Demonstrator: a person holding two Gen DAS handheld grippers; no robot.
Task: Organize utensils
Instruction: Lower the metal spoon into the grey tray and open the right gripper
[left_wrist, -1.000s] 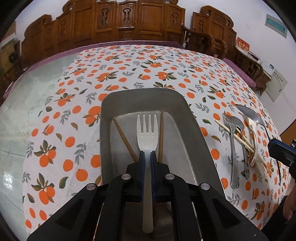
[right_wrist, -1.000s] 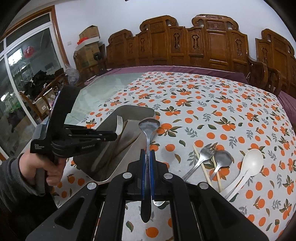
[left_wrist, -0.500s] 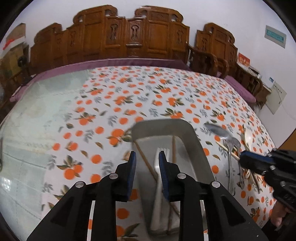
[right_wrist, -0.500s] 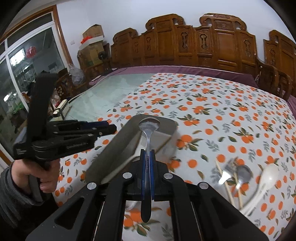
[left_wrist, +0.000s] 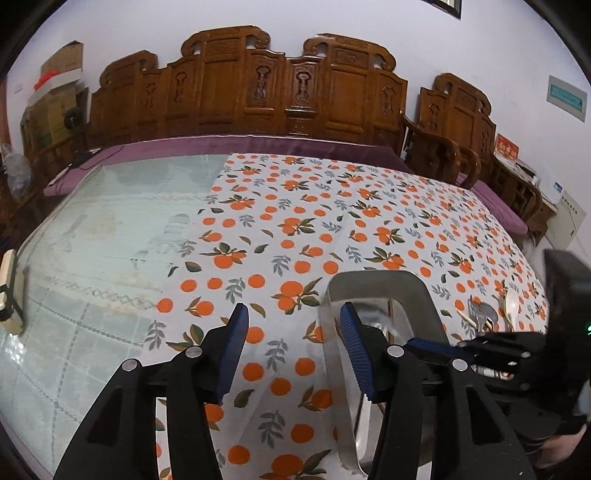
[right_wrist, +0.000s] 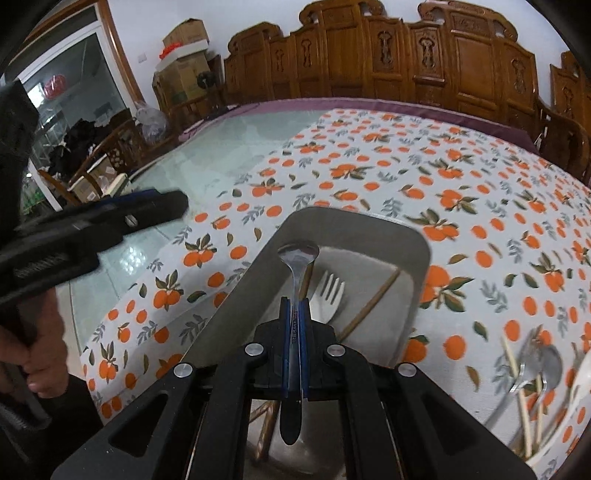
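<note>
A metal tray (right_wrist: 373, 230) lies on the orange-print tablecloth and holds a white plastic fork (right_wrist: 327, 295) and brown chopsticks (right_wrist: 373, 301). My right gripper (right_wrist: 294, 306) is shut on a steel spoon (right_wrist: 298, 254) and holds it over the tray, bowl pointing away. My left gripper (left_wrist: 291, 332) is open and empty, above the cloth just left of the tray (left_wrist: 376, 284). In the right wrist view it (right_wrist: 110, 218) hovers at the left. The right gripper (left_wrist: 480, 350) shows at the right of the left wrist view.
Loose utensils lie right of the tray: a metal fork and spoon (right_wrist: 543, 365), light chopsticks (right_wrist: 524, 410) and a white spoon (right_wrist: 580, 384). Bare glass tabletop (left_wrist: 103, 236) lies left of the cloth. Carved wooden chairs (left_wrist: 251, 88) line the far side.
My left gripper let go of the white fork into the tray, opened wide and moved left and up. My right gripper carried the spoon over the tray.
</note>
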